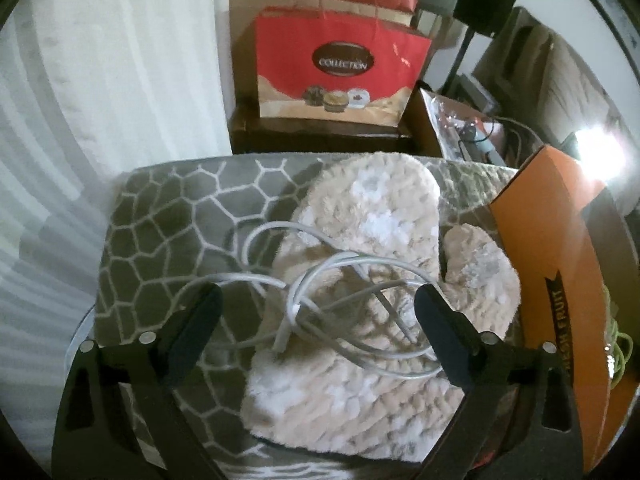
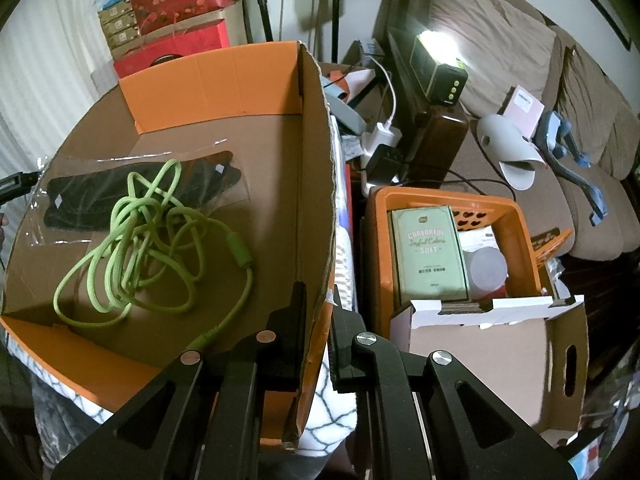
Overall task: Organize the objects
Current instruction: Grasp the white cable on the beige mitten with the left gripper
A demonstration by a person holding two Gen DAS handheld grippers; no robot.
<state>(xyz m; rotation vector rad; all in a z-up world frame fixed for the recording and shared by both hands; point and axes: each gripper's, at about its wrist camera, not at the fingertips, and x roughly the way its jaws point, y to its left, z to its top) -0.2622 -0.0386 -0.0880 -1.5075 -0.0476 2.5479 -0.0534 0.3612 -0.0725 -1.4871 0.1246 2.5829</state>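
Note:
A tangled white cable (image 1: 320, 292) lies on a pair of fluffy beige slippers (image 1: 360, 240) on a grey patterned blanket (image 1: 160, 216). My left gripper (image 1: 318, 304) is open just above them, one finger on each side of the cable. The orange cardboard box (image 1: 560, 280) stands to the right. In the right wrist view my right gripper (image 2: 318, 328) is shut on the right wall of that box (image 2: 316, 200). Inside lie a green cable (image 2: 160, 240) and a clear bag of dark items (image 2: 140, 188).
A red paper bag (image 1: 340, 68) stands on a dark stand behind the blanket. An orange basket (image 2: 452, 248) with a green box, a white cardboard box (image 2: 492, 352), a charger, a lamp and a brown sofa (image 2: 560, 100) lie right of the box.

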